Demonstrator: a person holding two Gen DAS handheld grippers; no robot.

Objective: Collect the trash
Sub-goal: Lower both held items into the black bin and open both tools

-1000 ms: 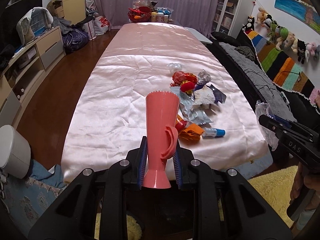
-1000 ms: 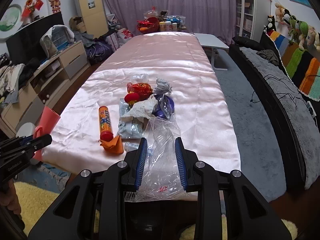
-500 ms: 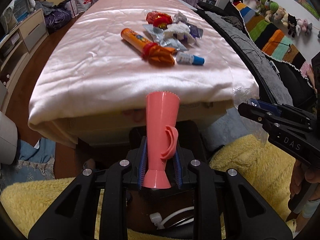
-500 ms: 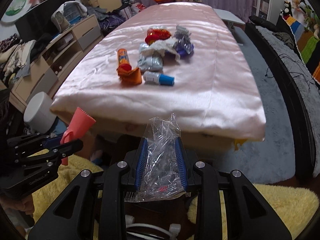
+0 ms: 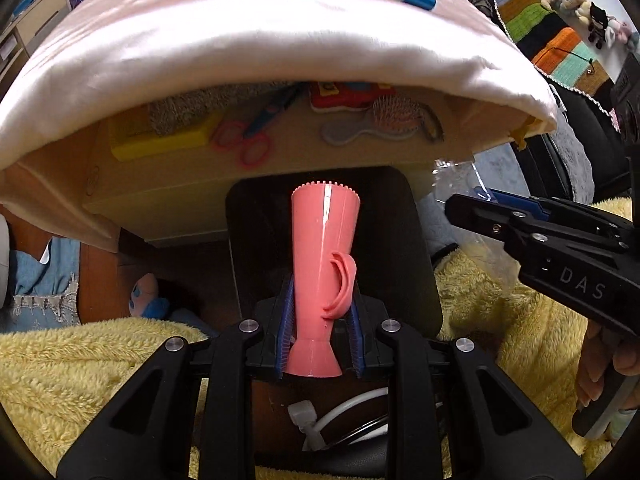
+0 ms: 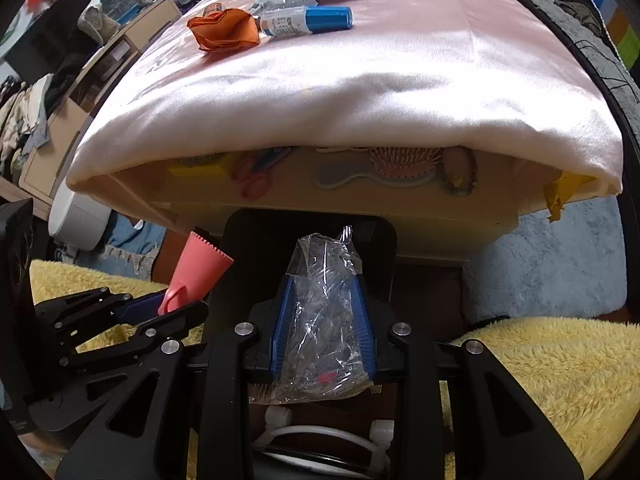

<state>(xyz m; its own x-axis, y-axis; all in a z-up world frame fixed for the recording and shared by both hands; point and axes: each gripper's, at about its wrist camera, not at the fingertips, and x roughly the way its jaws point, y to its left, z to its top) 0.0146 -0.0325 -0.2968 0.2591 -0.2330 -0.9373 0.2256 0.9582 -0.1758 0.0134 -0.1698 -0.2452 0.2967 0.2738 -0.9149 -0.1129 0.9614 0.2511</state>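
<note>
Pretty tight down here. Pink-draped table edge (image 5: 280, 52) overhanging right ahead, shelf (image 6: 360, 196) under it cluttered with scissors (image 5: 244, 142), a hairbrush (image 5: 384, 120) and a yellow box (image 5: 160, 138). Black bin (image 5: 416, 240) straight below, mouth open. Yellow fluffy rug (image 6: 552, 368) crowding both sides. Other gripper (image 5: 476, 204) just beside, right of the pink cup (image 5: 324, 264).

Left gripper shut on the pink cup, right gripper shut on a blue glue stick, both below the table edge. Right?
Not quite. The right gripper is shut on a clear plastic bag, as the right wrist view shows; the blue-capped tube lies on the table. The left gripper does hold the pink cup.
</note>
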